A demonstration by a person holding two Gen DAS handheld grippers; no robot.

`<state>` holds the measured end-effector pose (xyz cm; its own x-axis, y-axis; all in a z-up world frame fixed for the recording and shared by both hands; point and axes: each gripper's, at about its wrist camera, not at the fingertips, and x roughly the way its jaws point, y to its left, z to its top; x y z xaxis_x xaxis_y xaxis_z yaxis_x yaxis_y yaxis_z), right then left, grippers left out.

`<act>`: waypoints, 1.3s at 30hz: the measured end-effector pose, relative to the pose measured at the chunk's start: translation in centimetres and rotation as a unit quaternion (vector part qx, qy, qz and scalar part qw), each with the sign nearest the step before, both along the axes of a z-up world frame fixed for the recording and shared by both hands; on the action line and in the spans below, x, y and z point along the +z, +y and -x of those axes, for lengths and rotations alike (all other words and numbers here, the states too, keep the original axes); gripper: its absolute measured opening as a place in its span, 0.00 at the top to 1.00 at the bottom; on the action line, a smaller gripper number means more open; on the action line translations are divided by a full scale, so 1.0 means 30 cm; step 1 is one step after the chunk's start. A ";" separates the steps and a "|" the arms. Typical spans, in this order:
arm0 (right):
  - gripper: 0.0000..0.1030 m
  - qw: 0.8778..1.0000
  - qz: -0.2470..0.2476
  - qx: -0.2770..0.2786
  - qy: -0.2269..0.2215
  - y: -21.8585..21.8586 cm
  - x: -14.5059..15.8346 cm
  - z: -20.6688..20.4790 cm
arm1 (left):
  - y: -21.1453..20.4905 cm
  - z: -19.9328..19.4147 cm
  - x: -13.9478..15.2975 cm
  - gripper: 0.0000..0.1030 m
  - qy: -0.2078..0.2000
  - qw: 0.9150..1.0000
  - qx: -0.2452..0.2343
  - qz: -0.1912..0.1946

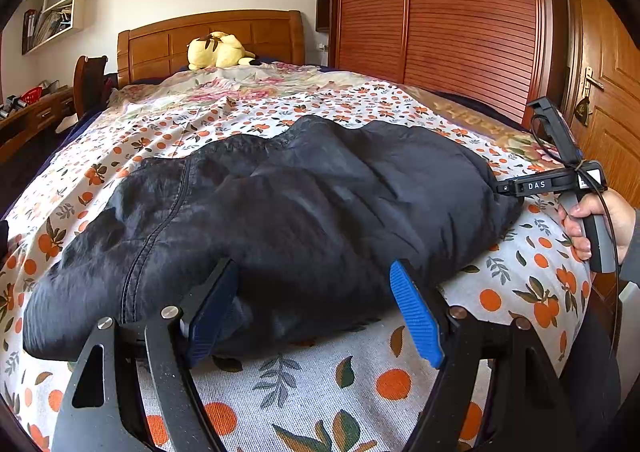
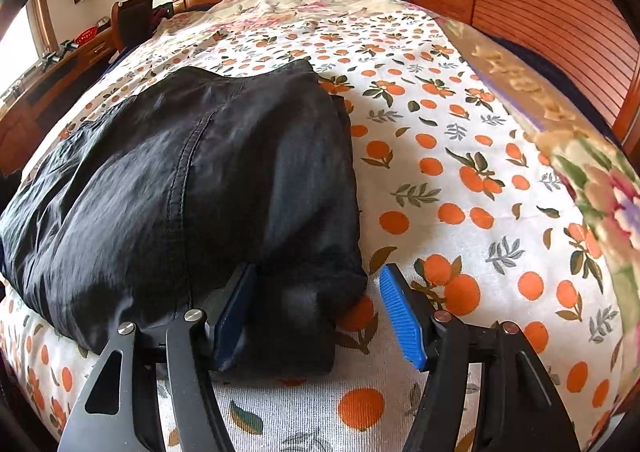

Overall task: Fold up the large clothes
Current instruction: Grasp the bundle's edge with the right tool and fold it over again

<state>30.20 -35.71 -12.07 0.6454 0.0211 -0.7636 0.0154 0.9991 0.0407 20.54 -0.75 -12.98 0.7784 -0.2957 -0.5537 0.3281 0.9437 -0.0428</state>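
Two grippers work at the near edge of a black jacket (image 1: pixel 280 207) folded into a thick bundle on the bed.

Seen from its own camera, the left gripper (image 1: pixel 316 312) stands wide, its blue pads (image 1: pixel 416 316) spread on either side of the jacket's near hem. The left-hand pad is half sunk under the fabric; the right-hand one stands clear beside it, so nothing is pinched.

Viewed from its own wrist, the right gripper (image 2: pixel 320 316) also stands apart, with the jacket's near right corner lying between the fingers. Its left pad touches the cloth, while the ribbed right pad (image 2: pixel 402 320) hovers over bare sheet, apart from the corner. In the left view the same tool appears at the jacket's far right end, held by a hand (image 1: pixel 600 223) on its grey handle.

Around the jacket spreads a white sheet (image 2: pixel 440 155) printed with oranges and leaves. A floral quilt (image 2: pixel 600 187) lies along the right side and across the head of the bed. A yellow plush (image 1: pixel 216 49) rests against the wooden headboard (image 1: pixel 168 39). A slatted wardrobe (image 1: pixel 440 11) stands to the right, a desk (image 1: pixel 36 111) to the left.
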 end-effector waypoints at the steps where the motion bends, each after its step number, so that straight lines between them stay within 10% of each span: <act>1: 0.36 1.000 -0.006 0.002 0.000 -0.007 -0.003 -0.002 | -0.001 0.000 0.000 0.23 0.000 1.000 0.000 0.000; 9: 0.51 0.999 -0.037 0.018 0.005 -0.040 -0.017 -0.008 | 0.003 0.000 0.004 0.23 0.000 1.000 0.000 0.002; 16: 0.89 0.999 -0.023 0.045 0.003 0.009 0.018 0.000 | 0.028 0.010 0.005 0.23 0.000 1.000 0.004 0.011; 28: 0.92 0.986 -0.016 0.110 -0.123 0.239 0.354 0.010 | 0.185 0.066 0.093 0.23 -0.027 0.999 0.018 0.042; 39: 0.93 0.937 -0.005 0.304 -0.172 0.814 0.481 0.017 | 0.415 0.105 0.105 0.23 -0.032 0.995 0.086 0.046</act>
